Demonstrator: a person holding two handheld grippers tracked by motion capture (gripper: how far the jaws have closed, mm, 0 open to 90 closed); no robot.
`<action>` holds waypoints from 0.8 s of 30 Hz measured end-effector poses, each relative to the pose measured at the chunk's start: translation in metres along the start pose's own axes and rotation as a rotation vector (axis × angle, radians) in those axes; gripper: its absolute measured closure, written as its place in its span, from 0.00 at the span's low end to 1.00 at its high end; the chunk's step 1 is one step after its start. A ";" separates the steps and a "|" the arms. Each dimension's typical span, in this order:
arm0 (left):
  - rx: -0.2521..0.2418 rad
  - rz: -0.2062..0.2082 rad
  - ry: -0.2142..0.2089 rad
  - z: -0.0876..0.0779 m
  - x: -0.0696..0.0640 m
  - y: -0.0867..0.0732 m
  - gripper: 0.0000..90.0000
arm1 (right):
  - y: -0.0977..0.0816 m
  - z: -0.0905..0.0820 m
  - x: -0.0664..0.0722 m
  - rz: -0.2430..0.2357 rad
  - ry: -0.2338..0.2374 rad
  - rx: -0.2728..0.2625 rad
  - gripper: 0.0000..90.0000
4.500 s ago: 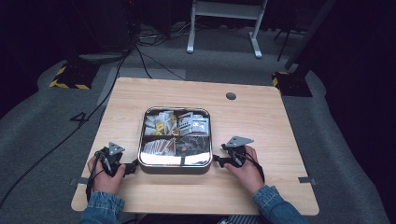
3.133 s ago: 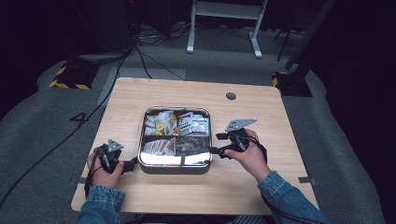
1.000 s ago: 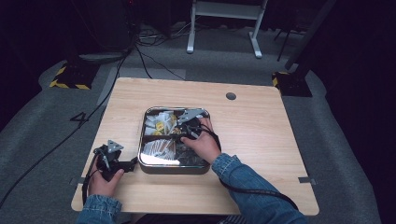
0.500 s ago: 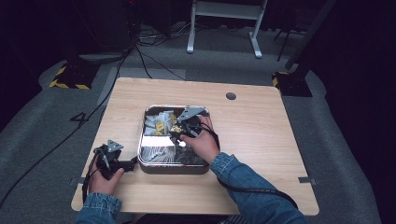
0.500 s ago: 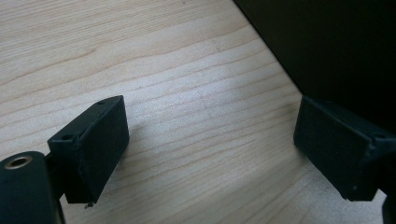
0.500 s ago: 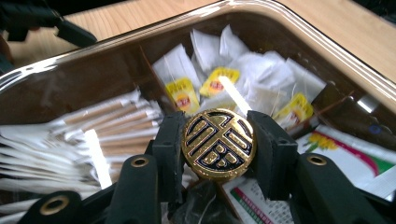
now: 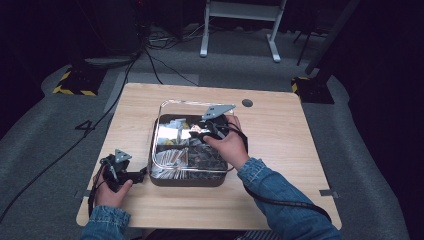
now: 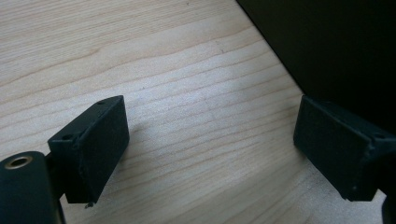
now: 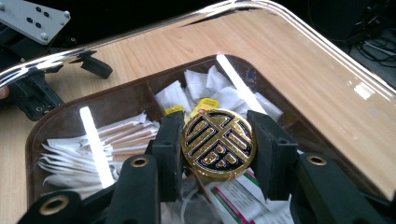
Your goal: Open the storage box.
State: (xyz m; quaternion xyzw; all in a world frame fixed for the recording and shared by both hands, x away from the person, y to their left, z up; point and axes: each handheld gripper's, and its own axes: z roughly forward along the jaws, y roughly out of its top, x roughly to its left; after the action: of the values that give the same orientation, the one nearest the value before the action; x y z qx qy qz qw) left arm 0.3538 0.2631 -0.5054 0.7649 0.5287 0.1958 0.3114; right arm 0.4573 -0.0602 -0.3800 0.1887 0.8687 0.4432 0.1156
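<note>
Gold medallion held over tray

Gold medallion [image 9: 218,143] sits clamped between my right gripper [image 9: 217,149] fingers, above the clear tray [image 7: 165,107] of paper packets [image 9: 112,135]. My left gripper [image 8: 210,144] rests on the tabletop [image 7: 280,130] beside the tray — fingers spread, gripping nothing.
</note>
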 end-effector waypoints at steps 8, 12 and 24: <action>0.000 -0.001 0.001 0.000 0.000 0.000 0.12 | -0.003 -0.028 -0.015 0.006 -0.031 -0.010 0.65; 0.000 -0.001 0.001 0.000 0.000 0.000 0.12 | -0.006 -0.044 -0.023 0.015 -0.048 -0.020 0.65; 0.000 -0.001 0.001 0.000 0.000 0.000 0.12 | -0.025 -0.080 -0.050 0.054 -0.104 -0.005 0.65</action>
State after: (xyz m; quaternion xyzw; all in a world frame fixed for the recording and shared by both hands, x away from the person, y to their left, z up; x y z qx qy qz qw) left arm 0.3538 0.2631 -0.5054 0.7647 0.5291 0.1960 0.3113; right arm 0.4672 -0.1537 -0.3524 0.2345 0.8549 0.4381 0.1493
